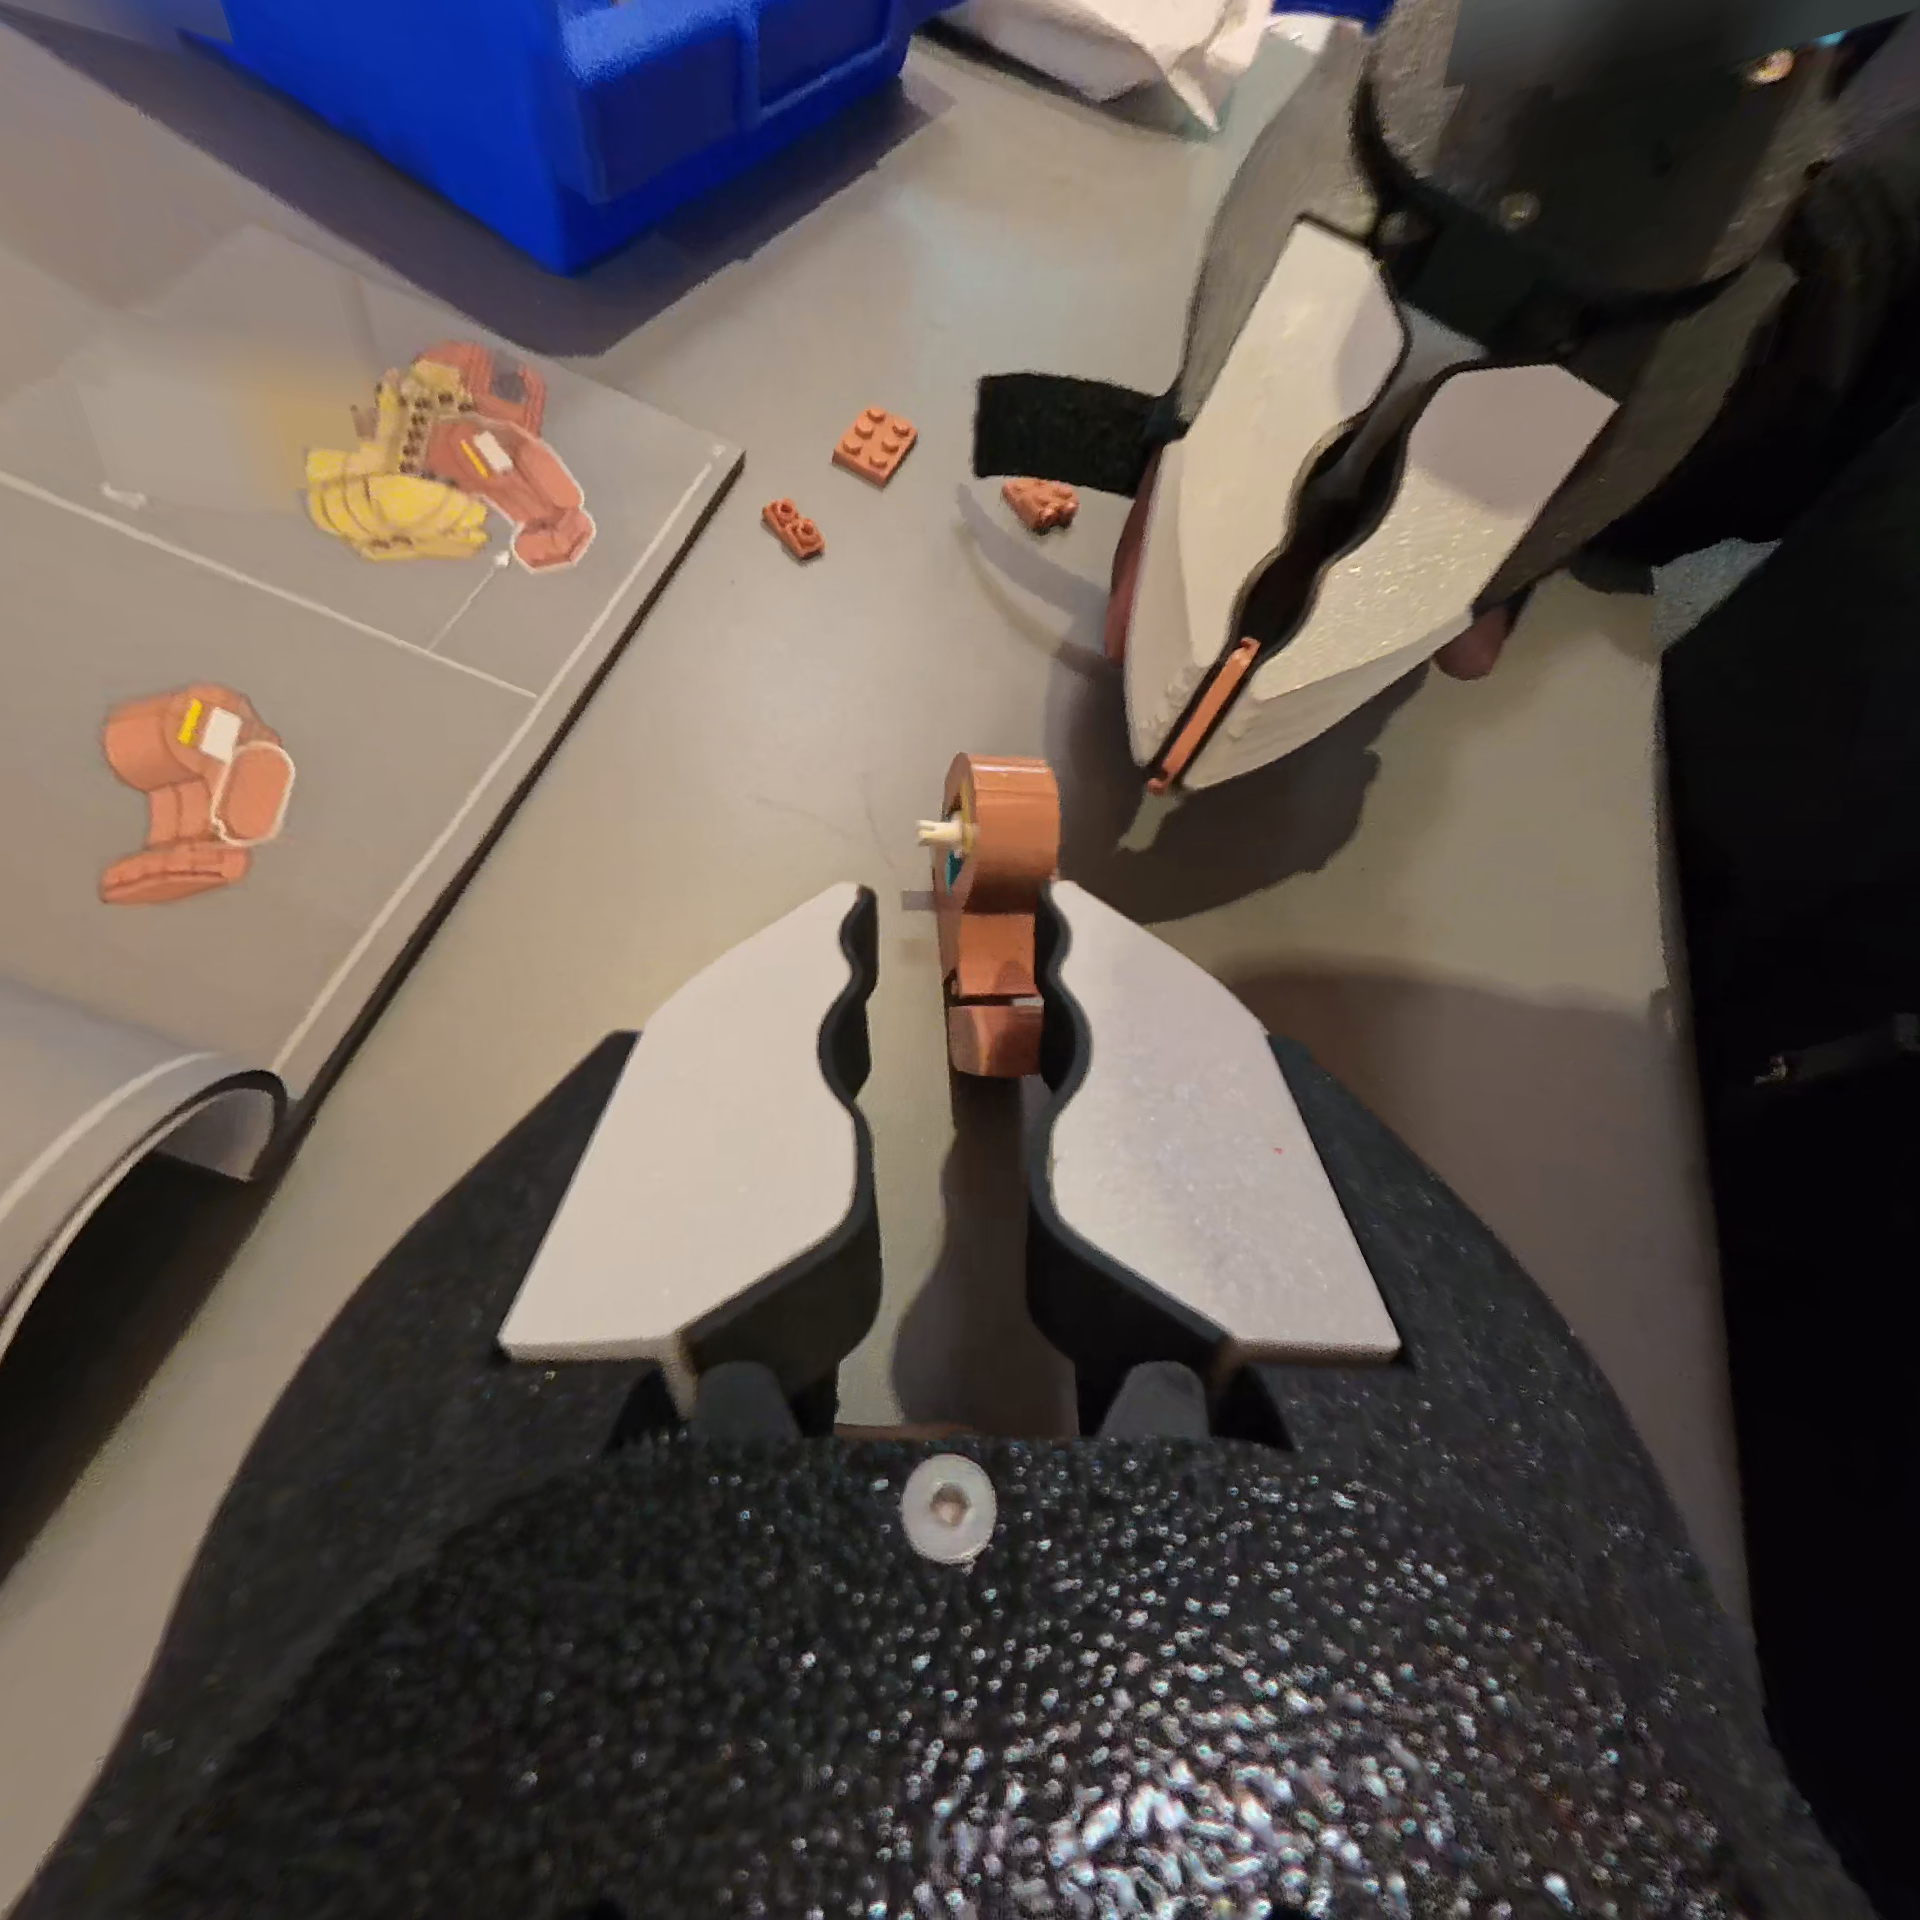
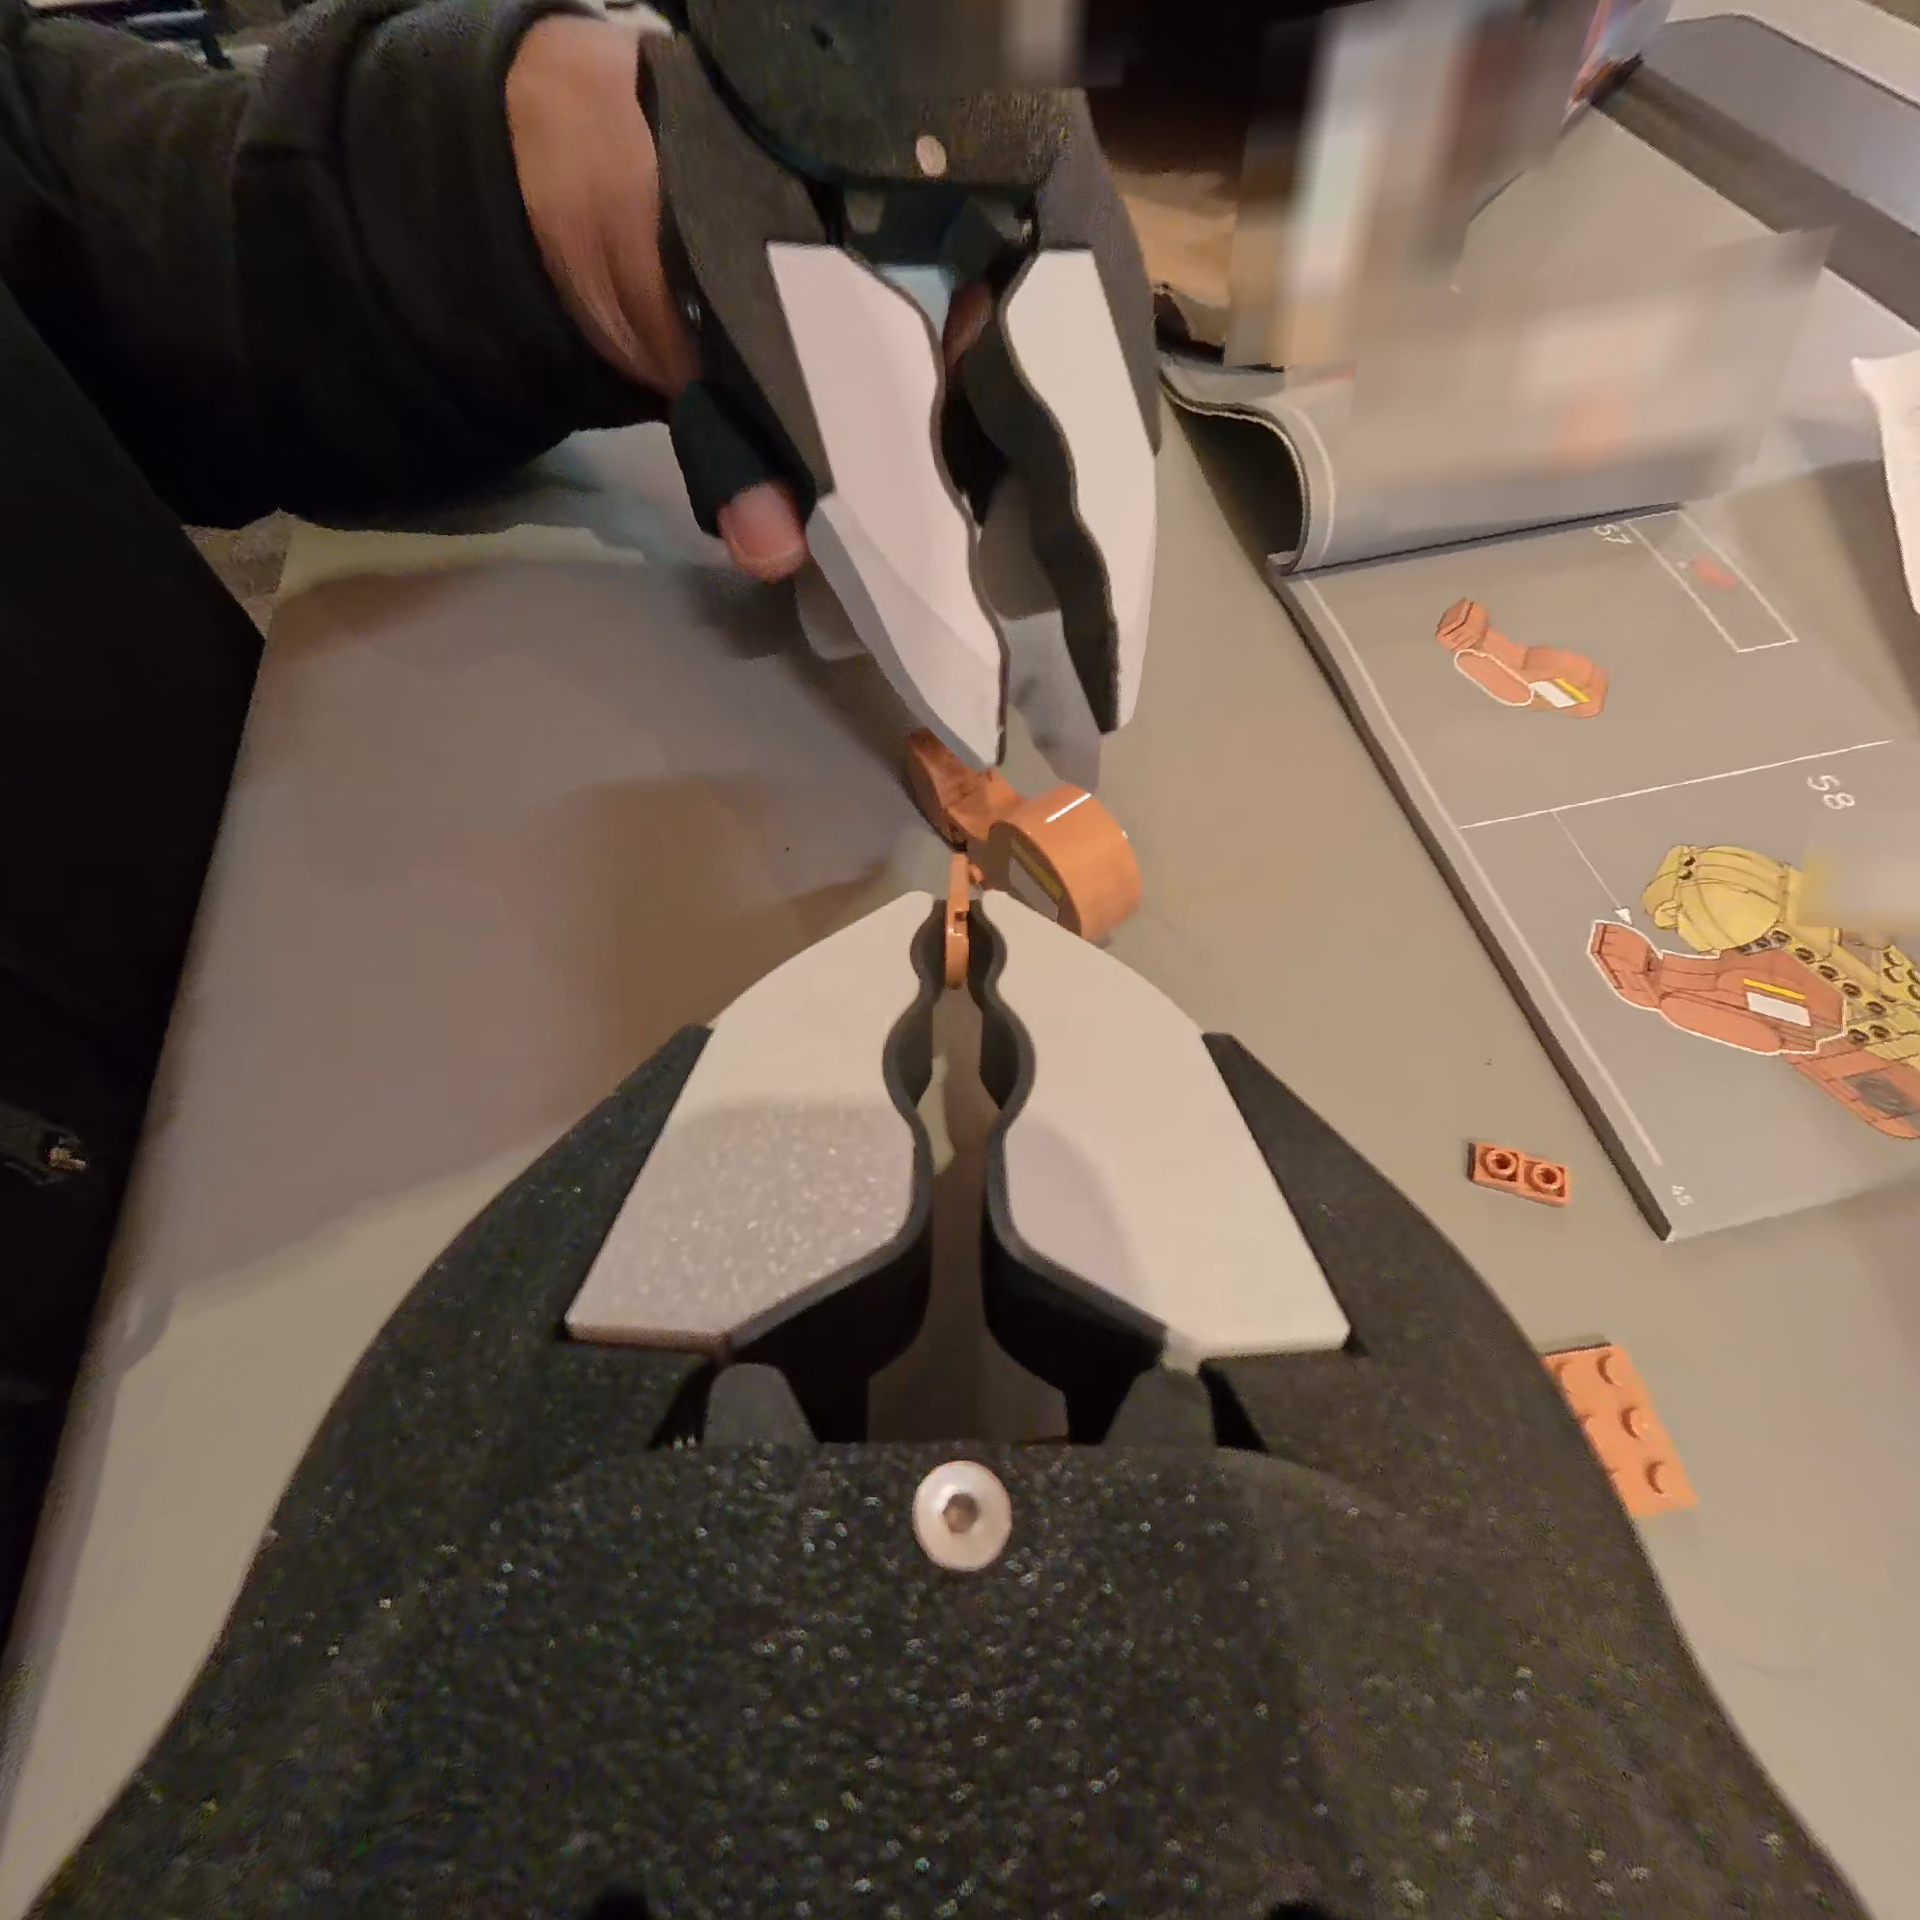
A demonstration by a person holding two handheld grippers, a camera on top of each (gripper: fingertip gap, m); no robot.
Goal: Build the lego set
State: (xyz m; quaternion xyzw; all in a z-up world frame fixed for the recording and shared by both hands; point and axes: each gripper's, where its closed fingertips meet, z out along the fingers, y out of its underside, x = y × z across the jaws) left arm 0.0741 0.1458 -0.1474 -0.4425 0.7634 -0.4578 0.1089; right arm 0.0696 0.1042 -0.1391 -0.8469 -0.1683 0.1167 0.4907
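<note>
Brown brick assembly [image 1: 995,914] is sitting unclamped between our parted left gripper [image 1: 956,914]; our right gripper [image 2: 961,940] is pinching a thin brown plate [image 2: 958,935].

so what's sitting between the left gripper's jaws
A brown brick-built assembly with a round end, resting against the right jaw with a clear gap to the left jaw, in the left wrist view.

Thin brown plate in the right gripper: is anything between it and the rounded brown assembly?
Nothing visible. Left wrist view shows only bare table between plate and assembly; the left gripper's fingers flank the assembly's rear, outside that gap.
</note>
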